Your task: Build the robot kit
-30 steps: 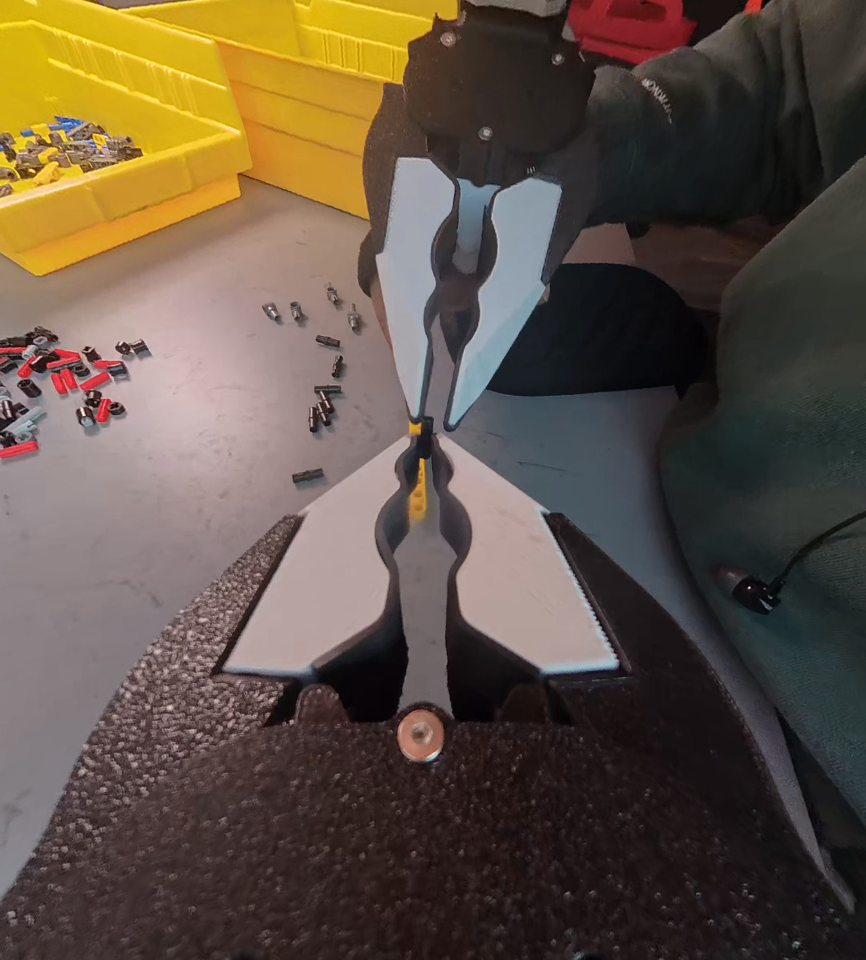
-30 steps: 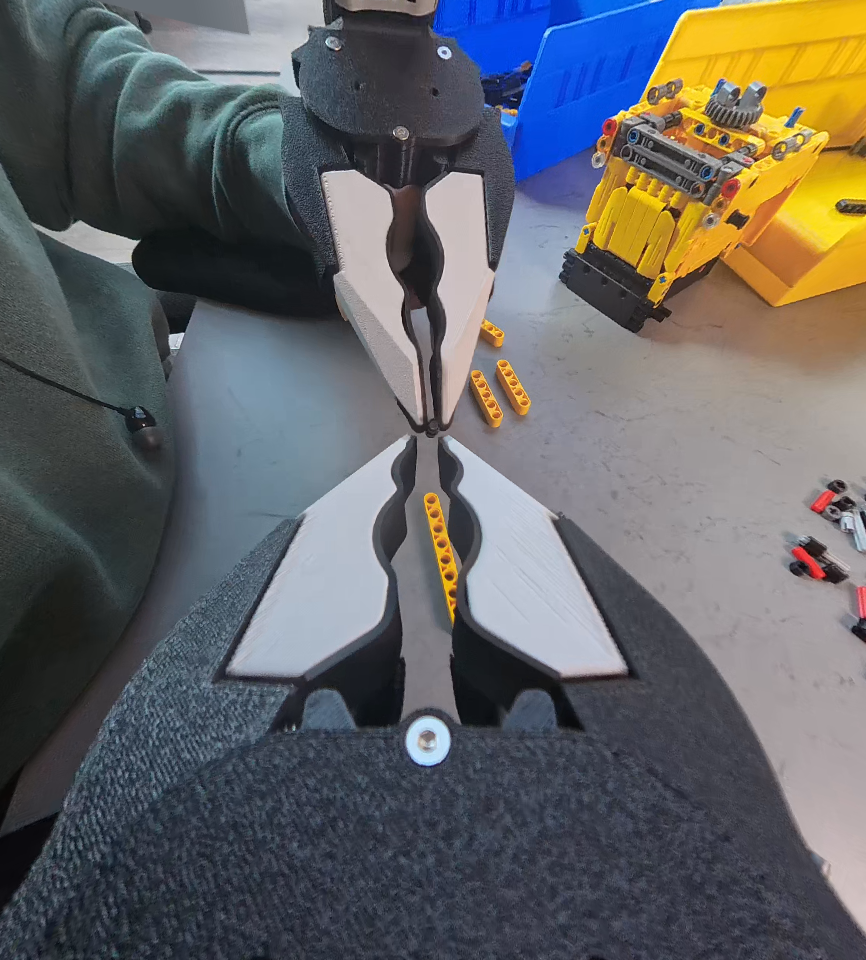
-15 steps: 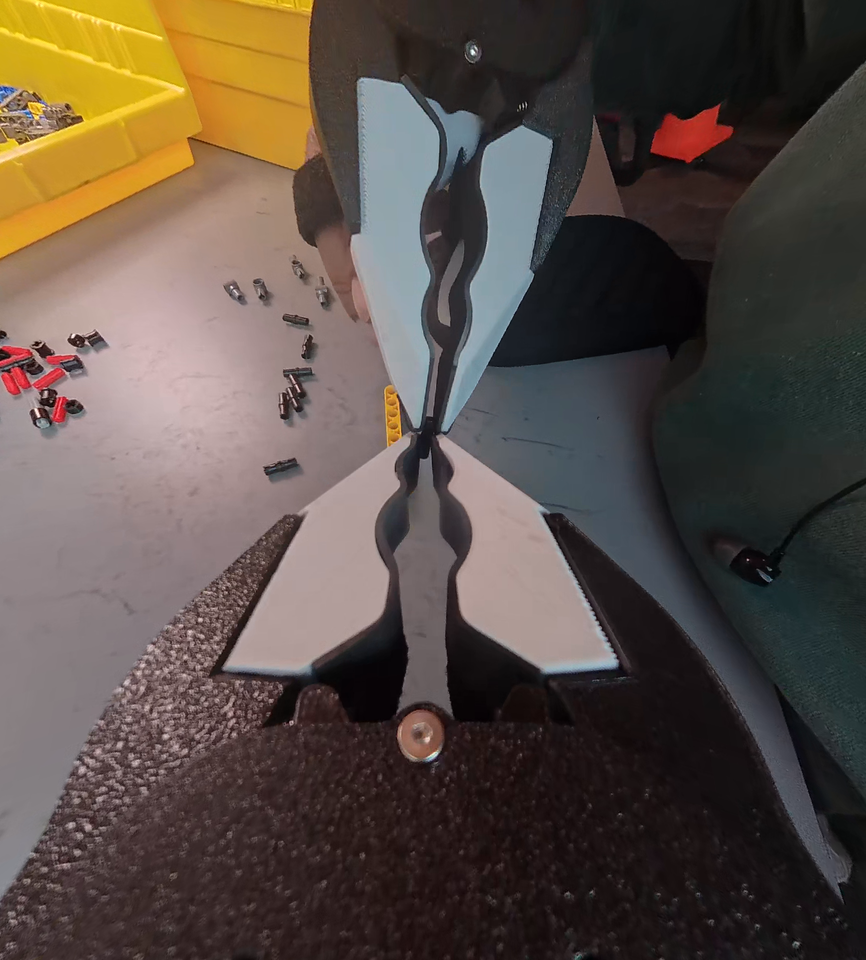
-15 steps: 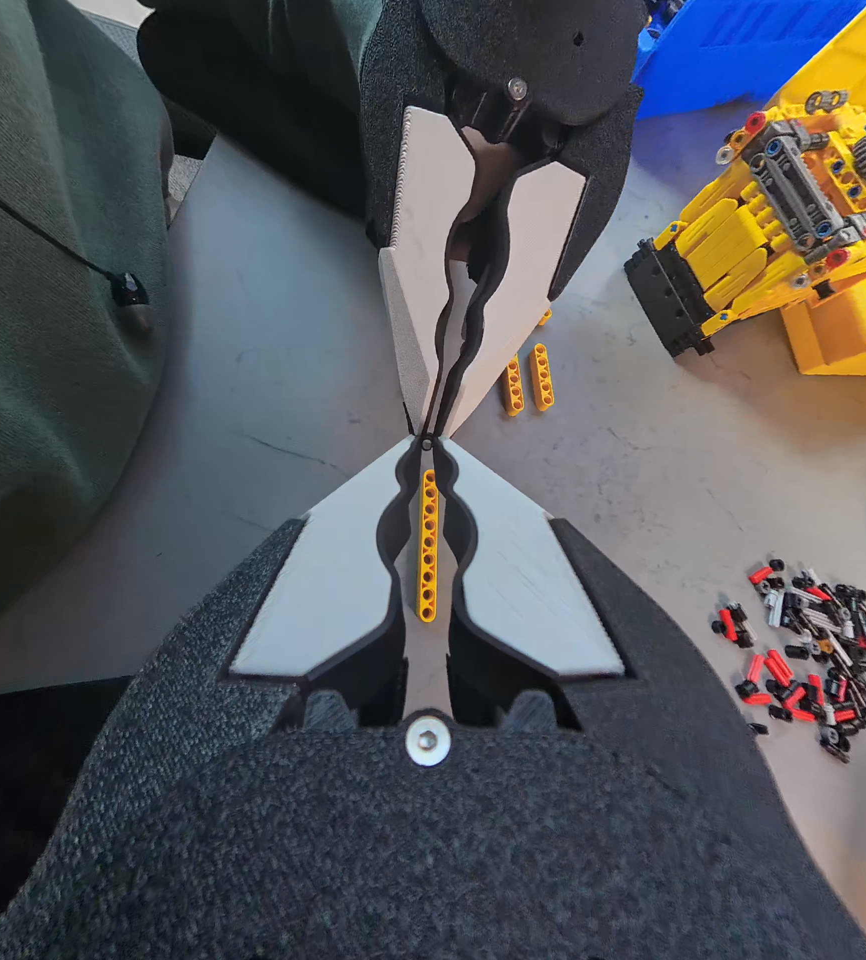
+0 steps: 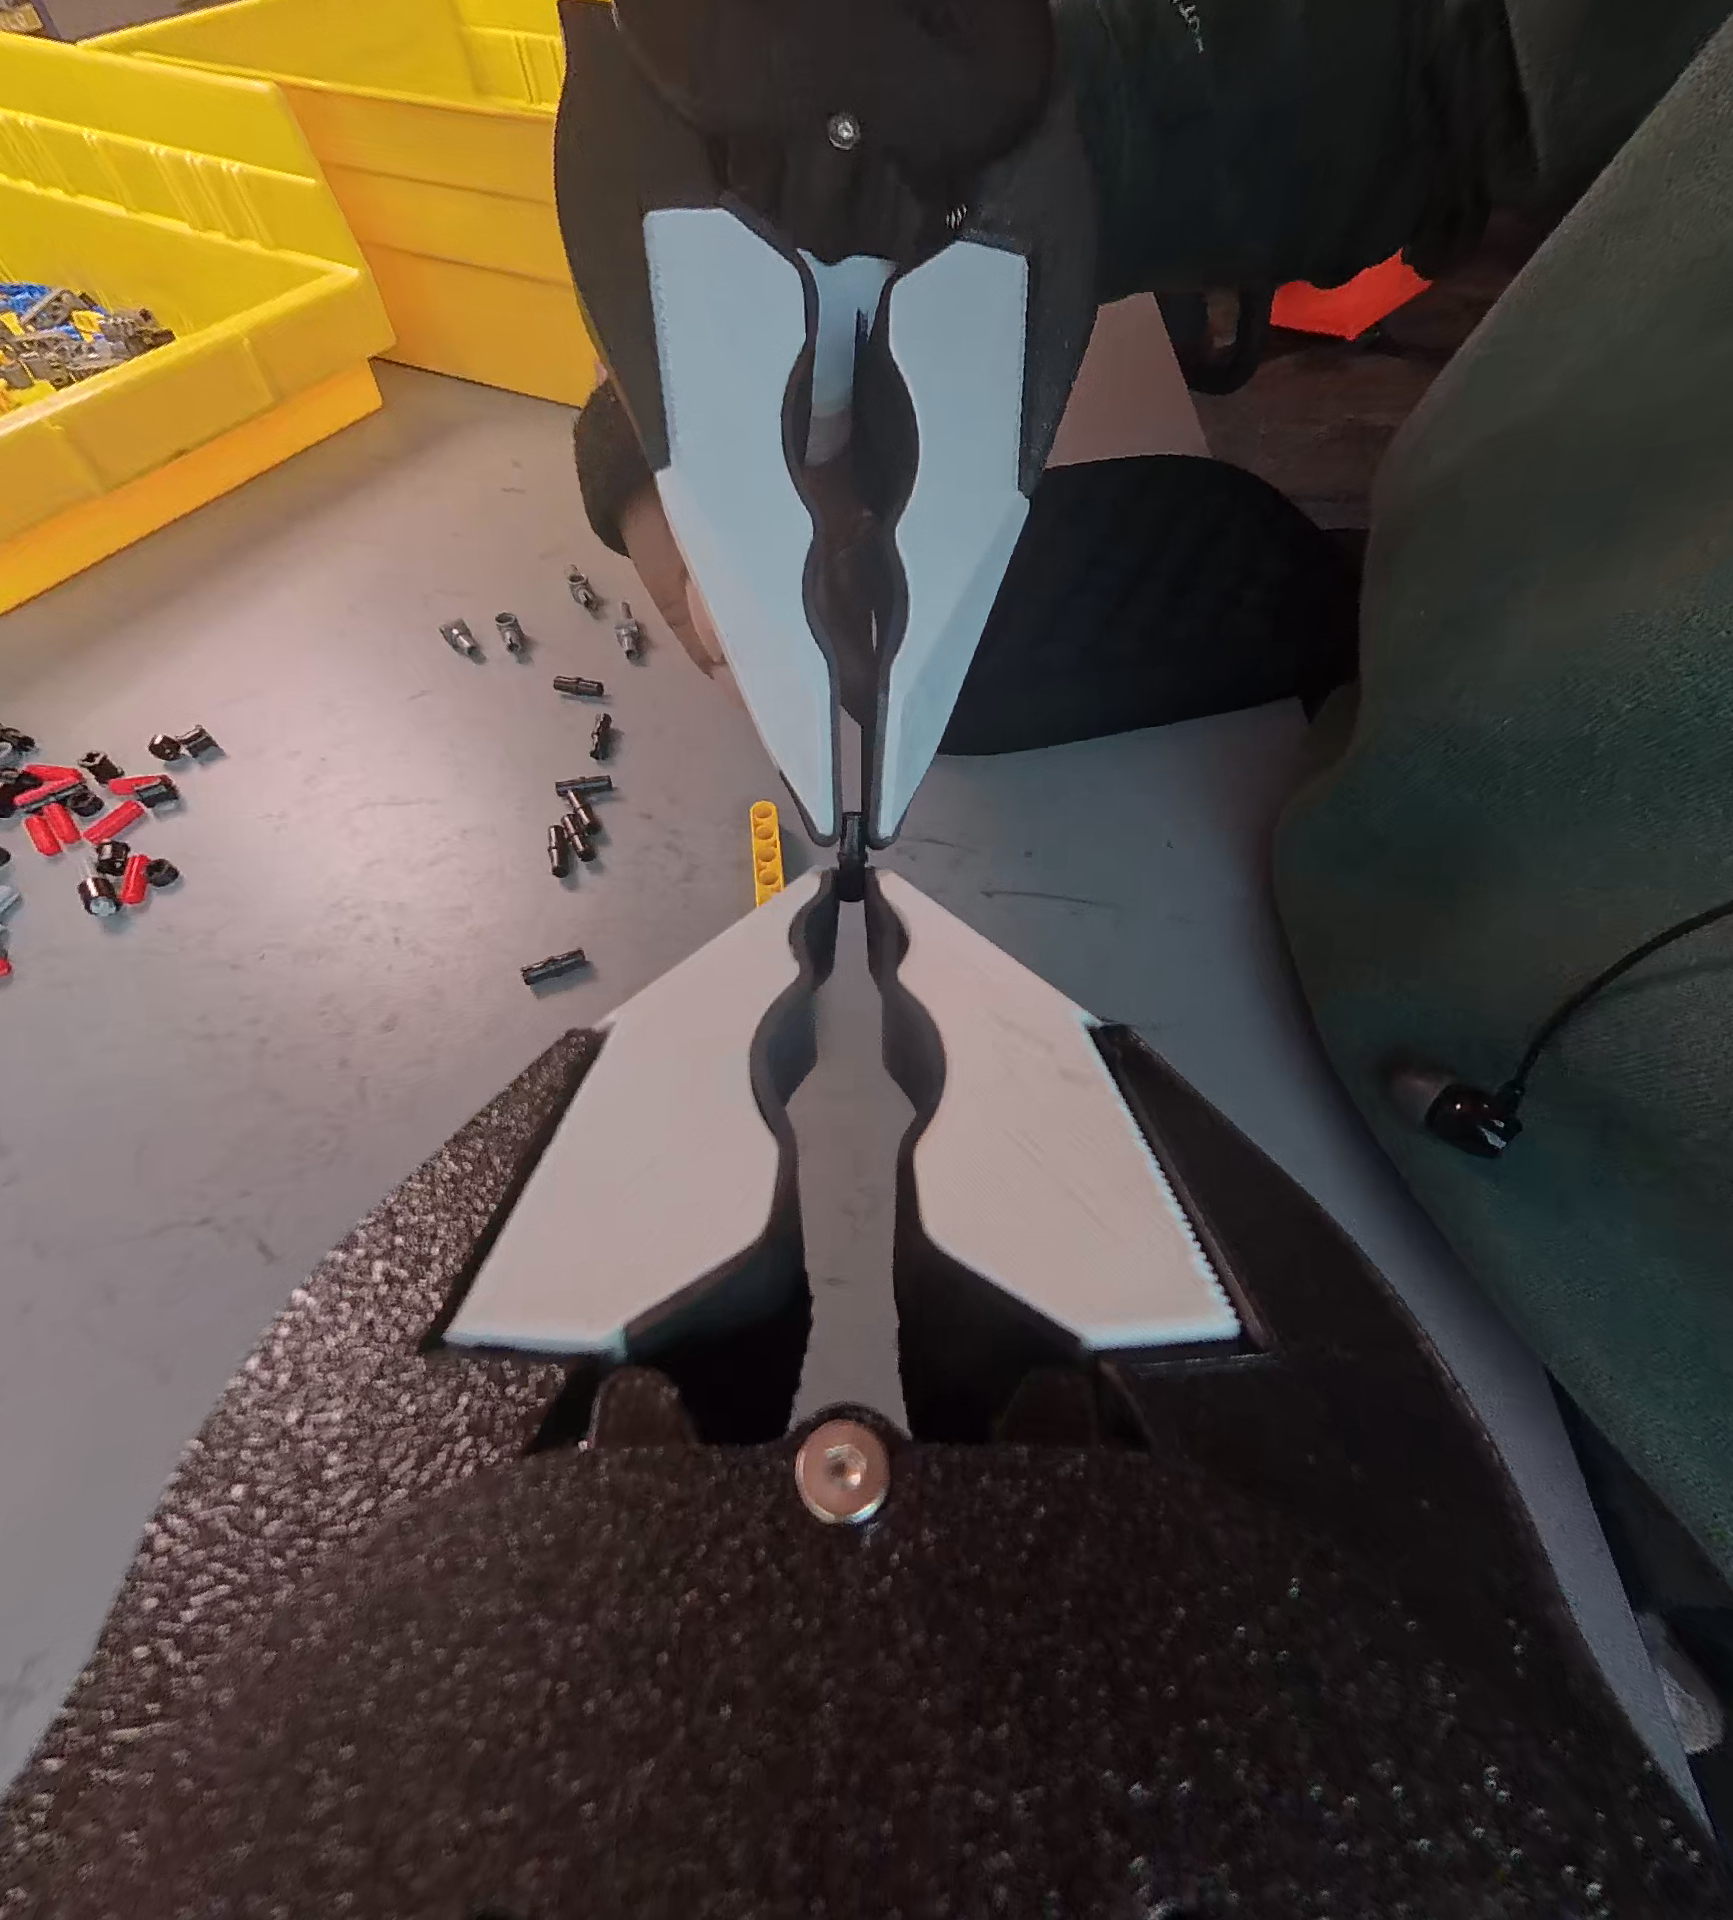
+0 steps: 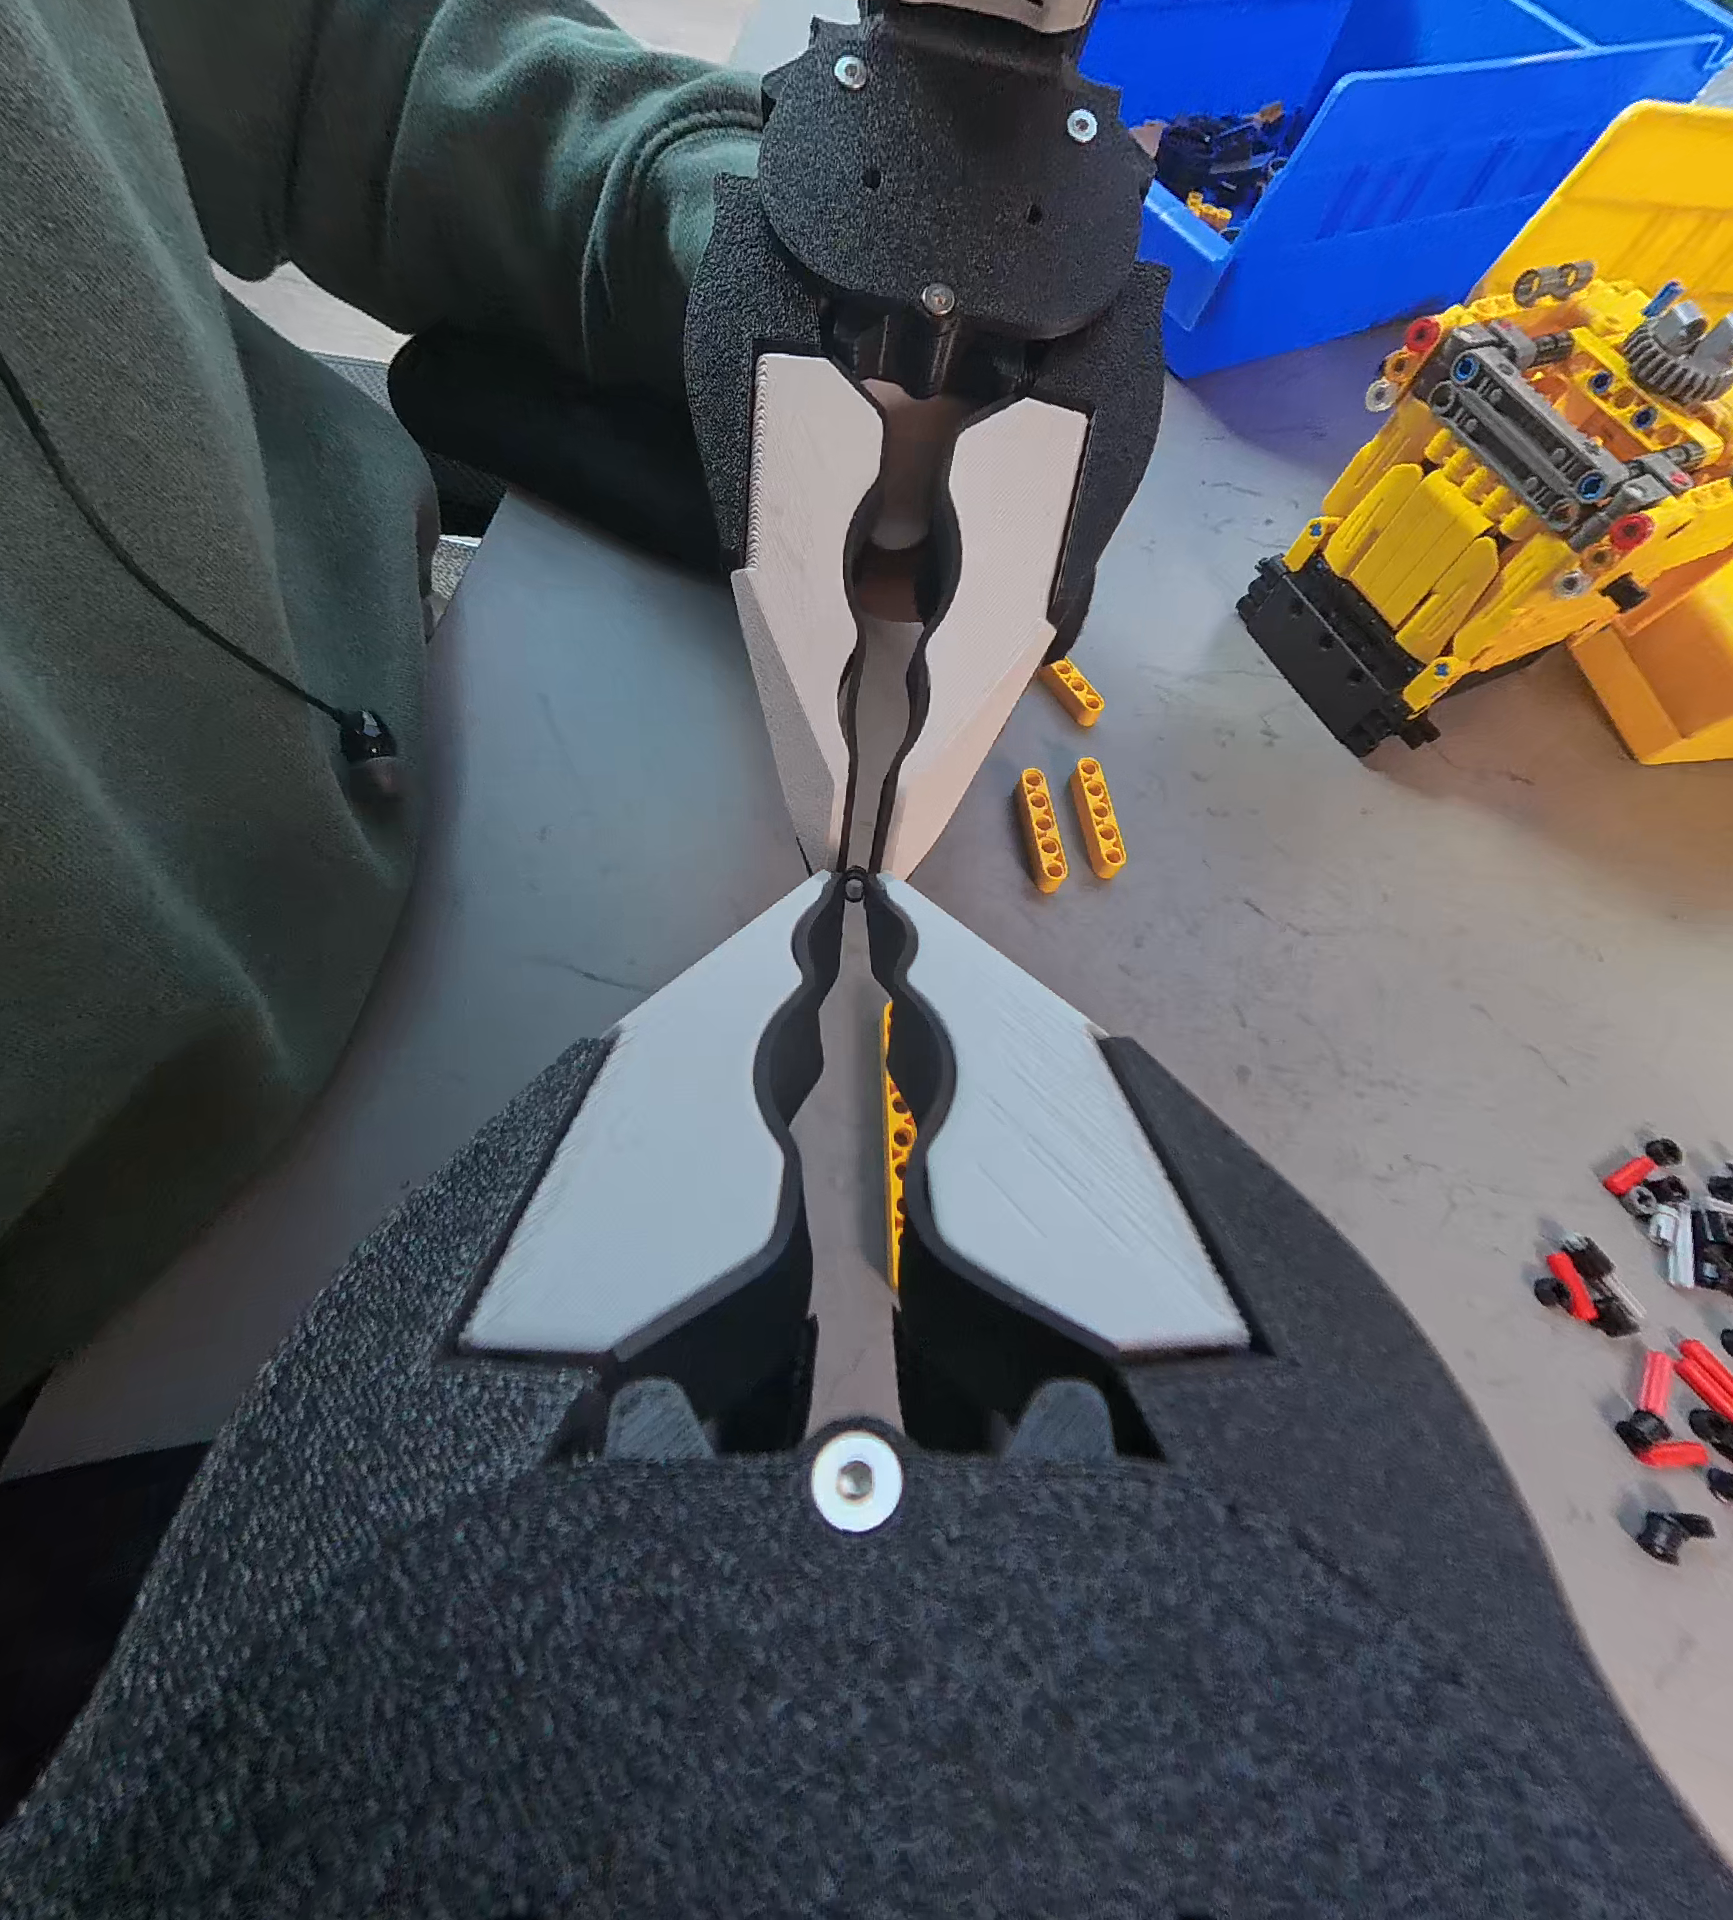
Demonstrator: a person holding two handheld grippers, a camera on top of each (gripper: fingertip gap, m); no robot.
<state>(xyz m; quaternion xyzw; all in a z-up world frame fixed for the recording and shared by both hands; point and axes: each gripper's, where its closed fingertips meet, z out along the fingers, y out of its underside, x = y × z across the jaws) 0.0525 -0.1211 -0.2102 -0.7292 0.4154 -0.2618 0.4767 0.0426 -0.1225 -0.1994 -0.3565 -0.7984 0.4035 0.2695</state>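
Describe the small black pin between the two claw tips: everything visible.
The black pin is a tiny, dark, plastic-looking peg, and its end looks round in the right wrist view. It sits above the grey table, one end pinched in the left claw and the other in the right claw. The two claws' tips nearly meet.

The left tongs (image 5: 849,883) and the right tongs (image 6: 851,885) meet tip to tip, each pointing straight at the other above the table (image 5: 218,1091). Both pairs of pale jaws are drawn close together, pinching the opposite ends of one small black pin (image 5: 851,860) at their very points. Behind the left tongs, in the right wrist view, a dark green sleeve (image 6: 488,208) reaches in from the upper left. In the left wrist view a bare fingertip (image 5: 680,613) shows beside the right tongs' body.
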